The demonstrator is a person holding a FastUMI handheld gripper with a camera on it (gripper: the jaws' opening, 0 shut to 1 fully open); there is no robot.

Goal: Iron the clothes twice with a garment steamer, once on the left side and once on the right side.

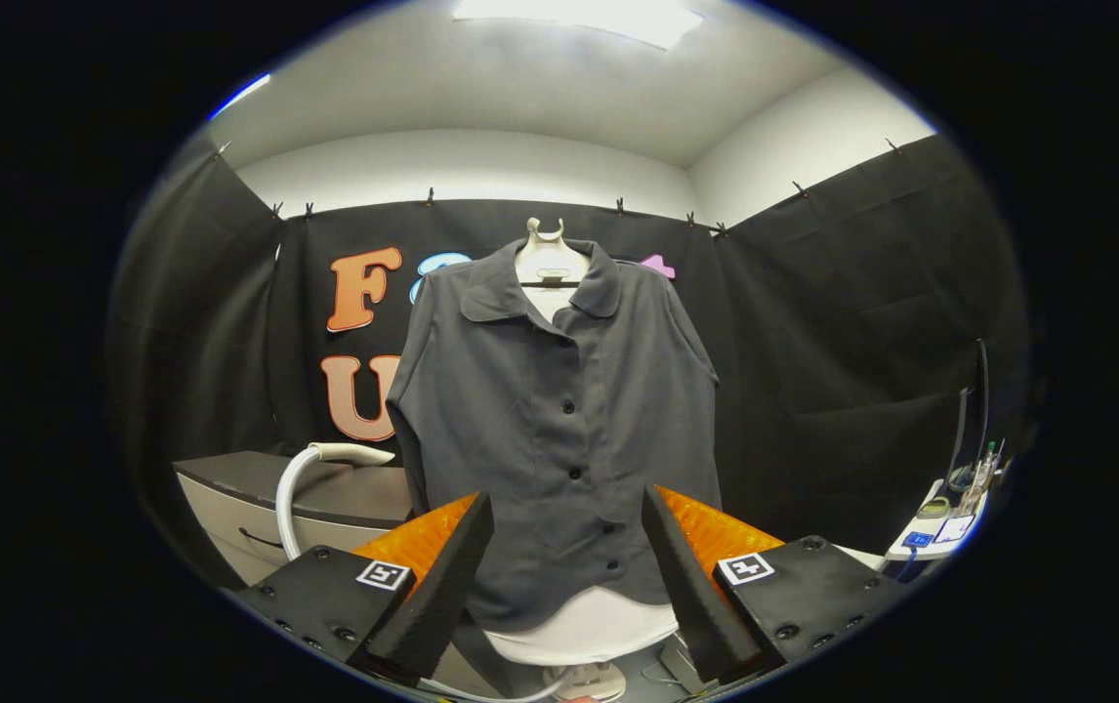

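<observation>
Ahead of you the dark grey short-sleeved button-front shirt (559, 430) hangs on a white dress-form torso (587, 630), collar up top and a row of small dark buttons running down its middle. The white form shows at the neck and again below the hem. The shirt sits beyond the fingers, framed in the gap between them, and nothing touches it.

To the left of the shirt you have a grey cabinet with a dark top (315, 503), a drawer handle visible on its front. Your gripper (565, 576) comes next: its two fingers stand wide apart, holding nothing, with the lower front of the shirt seen between them.

The white garment steamer hose and nozzle (325, 464) rests on the cabinet top, the hose curving up from below and the nozzle head lying flat, pointing toward the shirt's left sleeve. It is well apart from your fingers.

Far to the right, a small white table edge (921, 547) carries a few small items, too small to tell.
</observation>
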